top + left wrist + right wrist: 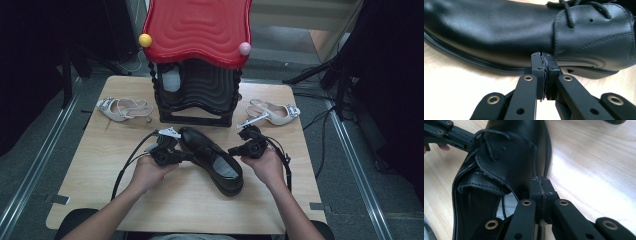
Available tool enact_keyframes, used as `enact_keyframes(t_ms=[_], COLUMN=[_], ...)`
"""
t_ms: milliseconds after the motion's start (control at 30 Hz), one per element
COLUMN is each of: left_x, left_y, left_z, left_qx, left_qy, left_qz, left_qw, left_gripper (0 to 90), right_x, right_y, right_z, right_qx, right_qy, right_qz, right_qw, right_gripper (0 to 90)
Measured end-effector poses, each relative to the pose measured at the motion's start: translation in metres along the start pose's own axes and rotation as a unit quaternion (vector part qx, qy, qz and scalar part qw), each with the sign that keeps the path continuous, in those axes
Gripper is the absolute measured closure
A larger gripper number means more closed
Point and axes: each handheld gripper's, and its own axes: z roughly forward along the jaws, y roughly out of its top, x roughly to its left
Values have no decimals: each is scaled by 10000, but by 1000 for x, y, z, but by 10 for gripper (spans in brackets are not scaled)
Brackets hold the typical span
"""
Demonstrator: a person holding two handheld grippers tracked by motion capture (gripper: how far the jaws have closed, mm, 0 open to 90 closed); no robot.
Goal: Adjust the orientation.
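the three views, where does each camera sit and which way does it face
High view: above the person's side, looking forward and down on the light wooden table; both forearms enter from below.
Left gripper view: rides the left claw, shut, facing the side of the glossy black leather lace-up shoe.
Right gripper view: rides the right claw, shut, at the shoe's opening.
Shared: the shoe appears in all three views.

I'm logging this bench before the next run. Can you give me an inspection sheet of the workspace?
Surface: wooden table, rounded corners.
Job's things: black lace-up shoe lies mid-table, toe away from the person.
Clutter: two pale heeled shoes; black rack with red wavy top.
Grippers: left gripper shut, tips at the shoe's side; right gripper shut, at its opposite side.
Cables: black cable trails from the left gripper.
Surroundings: grey floor, metal rails.
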Motion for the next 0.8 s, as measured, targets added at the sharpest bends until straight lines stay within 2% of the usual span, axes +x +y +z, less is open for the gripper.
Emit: enact_keyframes(t_ms=[33,200,500,800], left_x=[-1,0,1,3], left_y=[0,2,9,16], left_z=[0,3,10,17], left_qx=[0,-5,5,6], left_qy=[49,-6,-15,-49], left_qz=[21,-46,-104,-152], left_qw=[10000,10000,9999,9999], left_gripper=[895,896,895,886], right_x=[1,6,15,20], right_y=[-2,-12,-26,-34], right_z=[0,-2,-6,-8], right_qx=[-16,-141,-300,-353], right_qy=[6,25,-165,-177], right_qz=[24,253,473,665], right_qw=[10000,9996,9983,9970], right_gripper=[900,900,888,889])
